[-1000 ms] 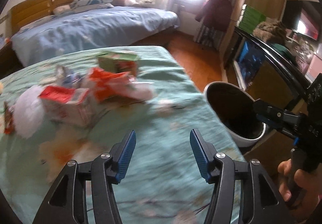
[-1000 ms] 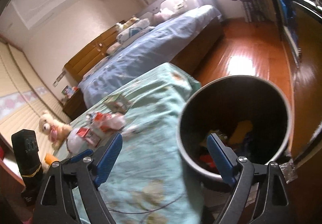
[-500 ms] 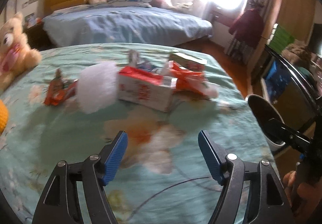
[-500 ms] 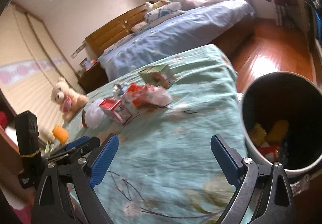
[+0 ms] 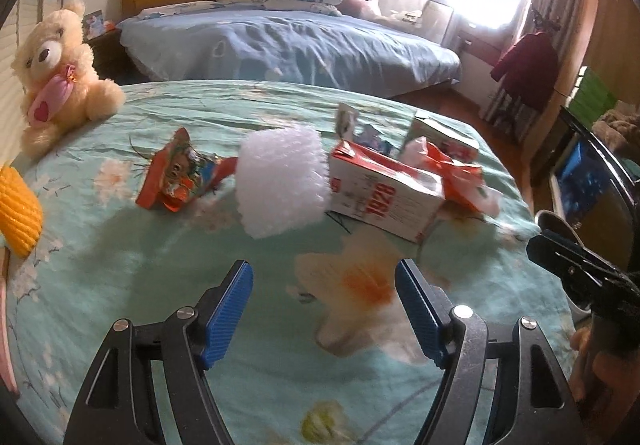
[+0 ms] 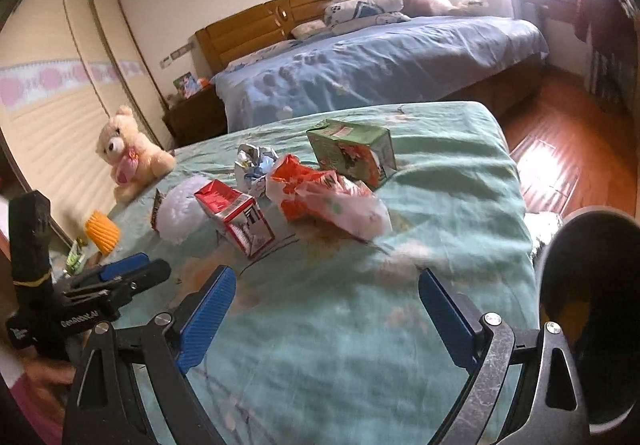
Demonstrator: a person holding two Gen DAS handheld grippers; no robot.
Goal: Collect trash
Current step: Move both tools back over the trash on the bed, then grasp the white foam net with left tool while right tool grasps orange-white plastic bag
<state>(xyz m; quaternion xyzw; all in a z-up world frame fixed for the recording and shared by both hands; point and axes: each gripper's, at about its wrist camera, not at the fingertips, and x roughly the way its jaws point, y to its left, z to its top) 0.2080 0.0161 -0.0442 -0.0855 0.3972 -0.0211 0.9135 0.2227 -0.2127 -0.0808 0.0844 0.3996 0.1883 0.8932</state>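
White foam wad (image 5: pixel 282 181) and red carton (image 5: pixel 386 191) sit ahead of left gripper (image 5: pixel 324 319); both grippers' fingers spread, holding nothing.

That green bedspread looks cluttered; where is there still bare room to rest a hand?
Free: the stretch of bedspread between the open right tool and the red carton, and the patch between the teddy bear and snack wrapper. Crowded: the middle, around the white foam and green carton.

Left gripper (image 6: pixel 128 277) body — "GenRobot.AI", blurred.
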